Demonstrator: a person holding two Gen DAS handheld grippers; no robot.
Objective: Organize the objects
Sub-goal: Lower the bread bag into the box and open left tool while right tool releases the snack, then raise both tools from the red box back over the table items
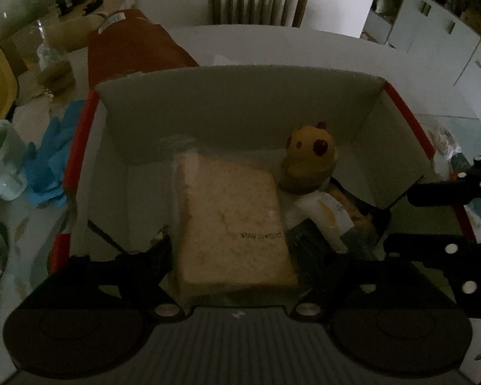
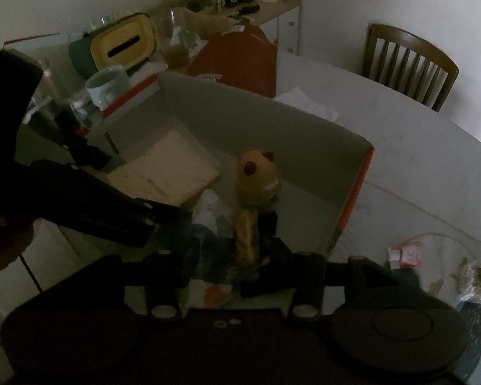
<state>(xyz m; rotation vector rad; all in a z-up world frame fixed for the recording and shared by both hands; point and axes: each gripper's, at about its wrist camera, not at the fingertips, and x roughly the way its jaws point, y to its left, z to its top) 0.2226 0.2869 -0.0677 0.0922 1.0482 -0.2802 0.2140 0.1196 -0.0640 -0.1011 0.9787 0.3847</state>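
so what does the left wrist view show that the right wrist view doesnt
Only the left wrist view shows the blue gloves beside the box and the white cabinets at the back. Only the right wrist view shows the wrappers on the table right of the box. Both show the box, the packaged block between the left gripper fingers, the plush toy, the mug, the yellow case and the chair.

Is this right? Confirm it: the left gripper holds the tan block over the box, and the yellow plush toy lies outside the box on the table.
Not quite. The yellow plush toy is inside the box, next to the tan block, not out on the table. The left wrist view shows it against the box's right inner wall. The rest stands: the left gripper holds the block over the box.
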